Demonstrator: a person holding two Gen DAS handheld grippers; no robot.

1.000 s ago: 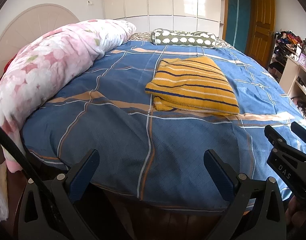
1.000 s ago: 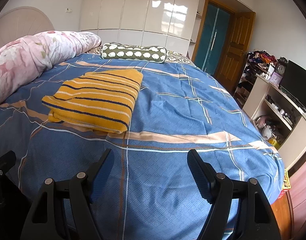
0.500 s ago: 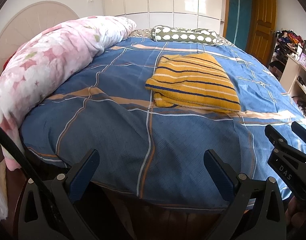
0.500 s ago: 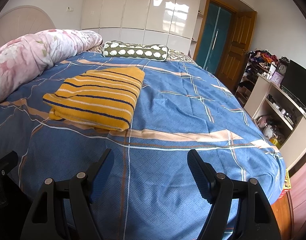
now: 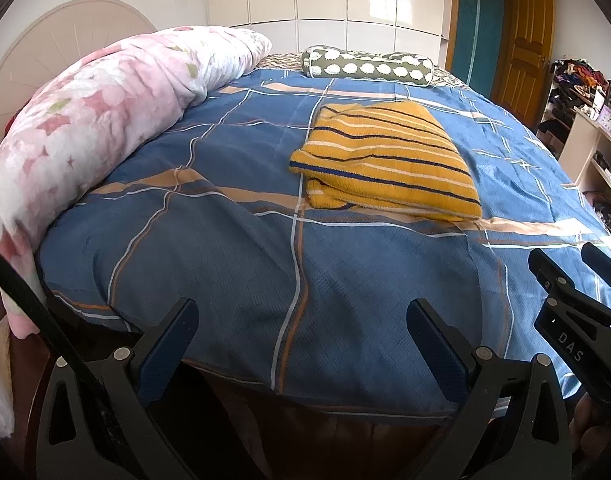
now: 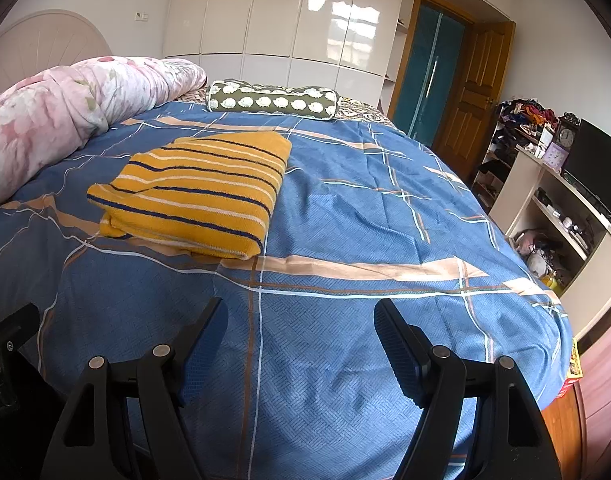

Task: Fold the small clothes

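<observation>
A folded yellow sweater with dark blue and white stripes point(image 5: 389, 160) point(image 6: 197, 196) lies flat on the blue plaid bedspread point(image 5: 225, 264) point(image 6: 365, 232), around the middle of the bed. My left gripper point(image 5: 301, 320) is open over the near edge of the bed, well short of the sweater, with nothing between its fingers. Open and empty too, my right gripper point(image 6: 301, 320) hovers over the bedspread, with the sweater ahead and to its left. The right gripper's body point(image 5: 573, 320) shows at the right edge of the left wrist view.
A pink floral duvet point(image 5: 89, 128) point(image 6: 53, 120) is bundled along the bed's left side. A green patterned bolster point(image 5: 369, 66) point(image 6: 273, 100) lies at the far end. White shelves with clutter point(image 6: 557, 216) stand right of the bed, beside a wooden door point(image 6: 477, 92).
Both cameras have tilted slightly, so the sweater and bed sit a little lower in each view. The sweater itself has not moved, and both grippers stay open.
</observation>
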